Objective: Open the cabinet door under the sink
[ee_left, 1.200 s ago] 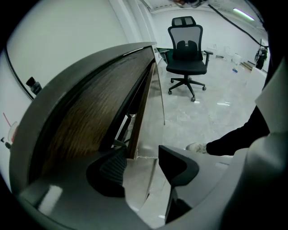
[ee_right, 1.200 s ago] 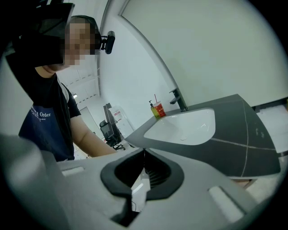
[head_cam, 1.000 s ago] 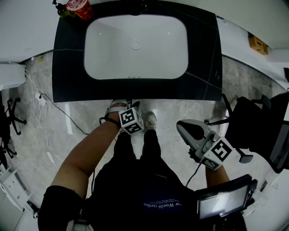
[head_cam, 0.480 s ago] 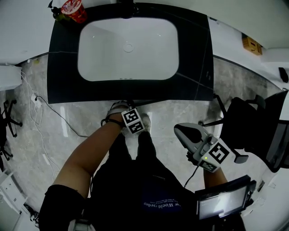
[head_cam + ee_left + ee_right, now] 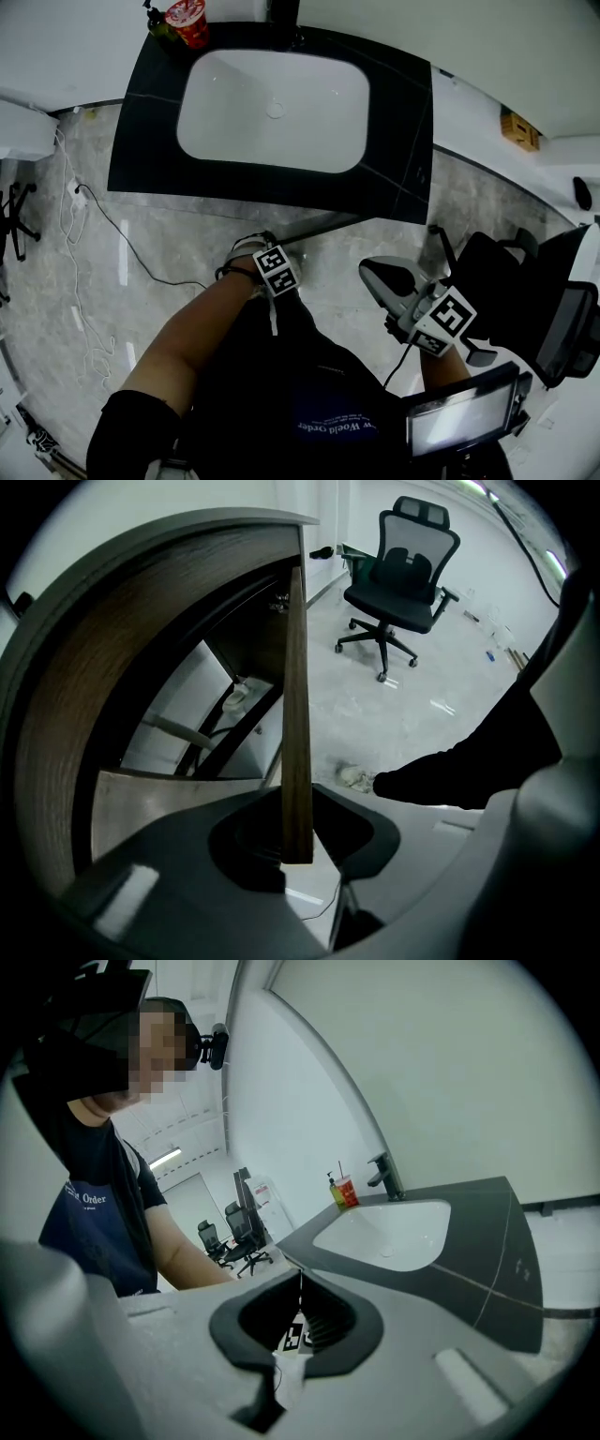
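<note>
Wood-grained along its thin edge, the cabinet door stands partly swung out below the sink's front rim. The left gripper has just been closing its jaws, and they now pinch that free edge near its end. The bite is narrow and the facing looks smooth. My guess at the likeliest failure is the pads slipping off as the door travels its arc. A straight pull that ignores the hinge line would cause that, or would strain the hinges. The person's leg stands close in front of the sink, so the swinging panel could knock it. The right gripper, jaws together on nothing, is held out to the sink's right, clear of the swing.

Polished grey marbled tile makes up the floor around the sink. The countertop framing it is a flat matt black slab with faint seams. The sink itself is glossy white, a rounded rectangle. An office chair, with black mesh and a wheeled base, stands well away from it. Pale and dark pipes slant inside the cabinet beneath. A small red cup sits at the sink's back left corner.
</note>
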`<state>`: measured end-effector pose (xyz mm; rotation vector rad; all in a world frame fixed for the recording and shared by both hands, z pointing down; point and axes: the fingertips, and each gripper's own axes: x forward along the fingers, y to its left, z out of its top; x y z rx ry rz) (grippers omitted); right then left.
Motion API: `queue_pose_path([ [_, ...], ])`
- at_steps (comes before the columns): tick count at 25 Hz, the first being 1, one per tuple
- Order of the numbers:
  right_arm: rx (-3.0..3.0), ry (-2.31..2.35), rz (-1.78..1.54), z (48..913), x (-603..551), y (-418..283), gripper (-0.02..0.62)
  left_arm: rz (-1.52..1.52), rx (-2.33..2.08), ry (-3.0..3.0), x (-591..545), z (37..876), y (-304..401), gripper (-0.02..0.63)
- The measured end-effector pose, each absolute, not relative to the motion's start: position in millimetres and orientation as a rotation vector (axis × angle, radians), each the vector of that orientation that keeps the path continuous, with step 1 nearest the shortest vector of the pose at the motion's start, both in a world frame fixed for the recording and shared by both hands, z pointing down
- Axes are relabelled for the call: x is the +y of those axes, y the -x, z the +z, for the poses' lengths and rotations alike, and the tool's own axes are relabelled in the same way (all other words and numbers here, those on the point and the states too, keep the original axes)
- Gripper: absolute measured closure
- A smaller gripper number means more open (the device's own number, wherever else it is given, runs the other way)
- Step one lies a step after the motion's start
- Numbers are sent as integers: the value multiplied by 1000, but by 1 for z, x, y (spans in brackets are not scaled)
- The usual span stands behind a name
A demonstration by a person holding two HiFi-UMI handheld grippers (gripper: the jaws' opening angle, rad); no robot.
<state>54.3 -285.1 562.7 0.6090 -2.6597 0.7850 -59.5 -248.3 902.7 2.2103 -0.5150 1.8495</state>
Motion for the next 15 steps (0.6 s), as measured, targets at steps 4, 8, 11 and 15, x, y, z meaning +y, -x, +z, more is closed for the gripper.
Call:
queue_pose_path([
  [4, -2661, -618, 749, 550, -268, -59, 592, 1829, -524, -2184, -231, 903, 56, 537],
  [8, -2661, -630, 752, 548, -256, -73, 592, 1837, -569, -2167, -234, 903, 56, 537],
  [11, -2666, -622, 749, 549, -257, -94, 592, 1857, -605, -2125, -231, 905, 54, 535],
  [15, -2705, -530, 739, 544, -272, -124, 592, 1869, -618, -2035, -220, 906, 51, 535],
])
